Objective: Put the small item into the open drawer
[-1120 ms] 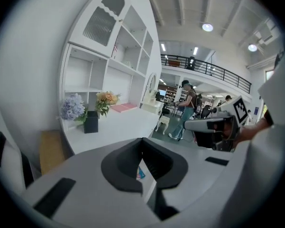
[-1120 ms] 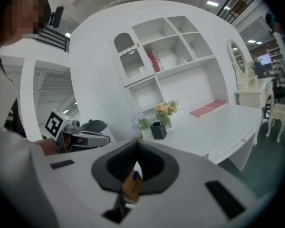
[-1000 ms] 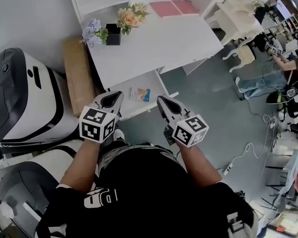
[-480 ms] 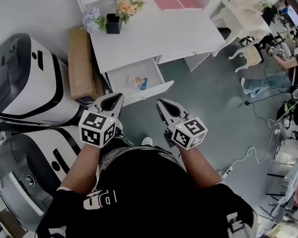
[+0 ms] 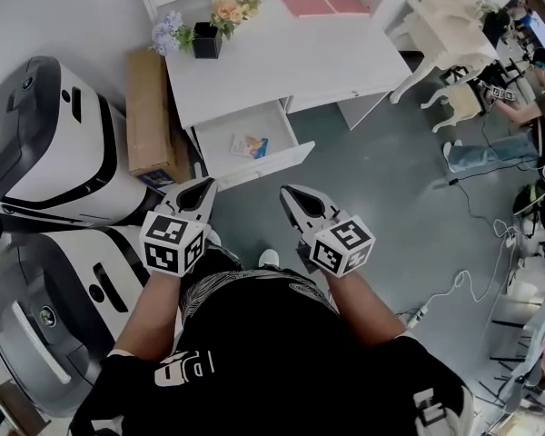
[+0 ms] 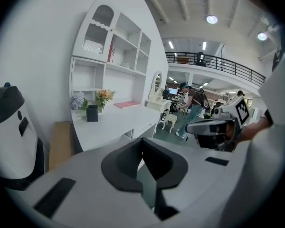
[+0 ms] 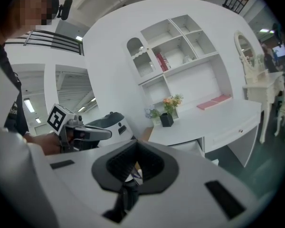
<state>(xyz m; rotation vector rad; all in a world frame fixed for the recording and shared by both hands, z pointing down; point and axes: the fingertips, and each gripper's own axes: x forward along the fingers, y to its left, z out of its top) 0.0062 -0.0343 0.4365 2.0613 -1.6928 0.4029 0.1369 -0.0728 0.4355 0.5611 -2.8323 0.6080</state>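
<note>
Large indoor hall: mezzanine railing (image 6: 213, 63), white desk (image 5: 291, 62), cabled floor (image 5: 436, 198)

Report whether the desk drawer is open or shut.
Open: the drawer is pulled out from under the desk, its inside exposed, with a small item lying in it.

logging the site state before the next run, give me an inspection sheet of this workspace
surface: white desk, drawer pulled open
job's things: small item lies inside the drawer
clutter: flower pot and pink pads on desk, cardboard box beside it
grippers: left gripper and right gripper both shut, empty, held short of the drawer
cables: cord and power strip on the floor
surroundings: large white machines, white stool, seated person
</note>
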